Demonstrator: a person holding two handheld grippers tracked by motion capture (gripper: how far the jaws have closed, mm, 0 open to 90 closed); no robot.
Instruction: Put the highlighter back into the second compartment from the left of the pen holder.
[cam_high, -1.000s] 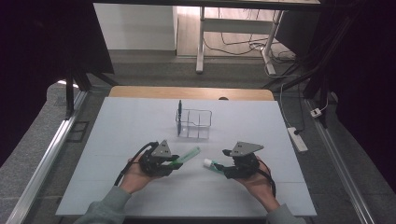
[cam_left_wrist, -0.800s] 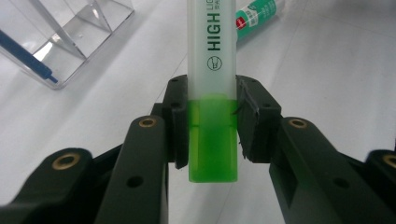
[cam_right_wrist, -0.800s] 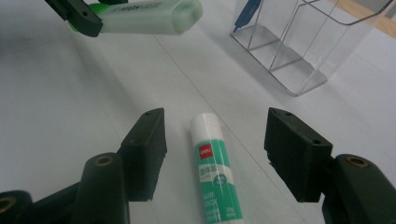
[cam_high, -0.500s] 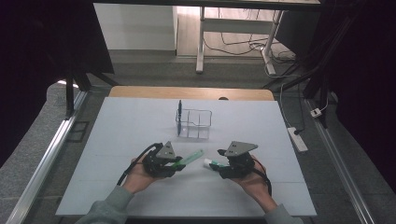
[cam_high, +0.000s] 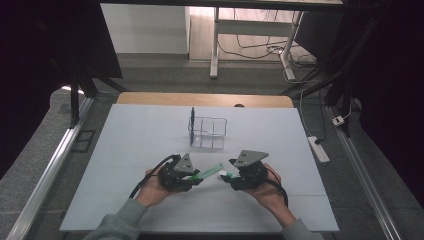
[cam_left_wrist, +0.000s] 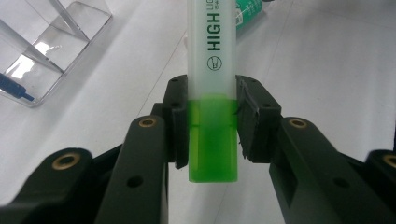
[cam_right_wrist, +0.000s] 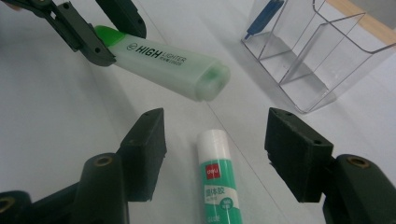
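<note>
The left gripper (cam_left_wrist: 212, 126) is clamping a highlighter (cam_left_wrist: 211, 70) by its green end between its jaws, while the right gripper (cam_right_wrist: 217, 135) is standing wide, a glue stick (cam_right_wrist: 215, 179) lying loose between its jaws.

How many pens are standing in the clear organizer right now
1: a blue pen stands in the left end compartment of the clear organizer. Its other compartments look empty, though glare on the clear walls could hide something.

The green highlighter (cam_right_wrist: 161, 63) reads "HIGHLIGHTER" in dark print along its barrel. The glue stick (cam_right_wrist: 217, 186) bears a red "deli" logo; its smaller print is unreadable.
</note>
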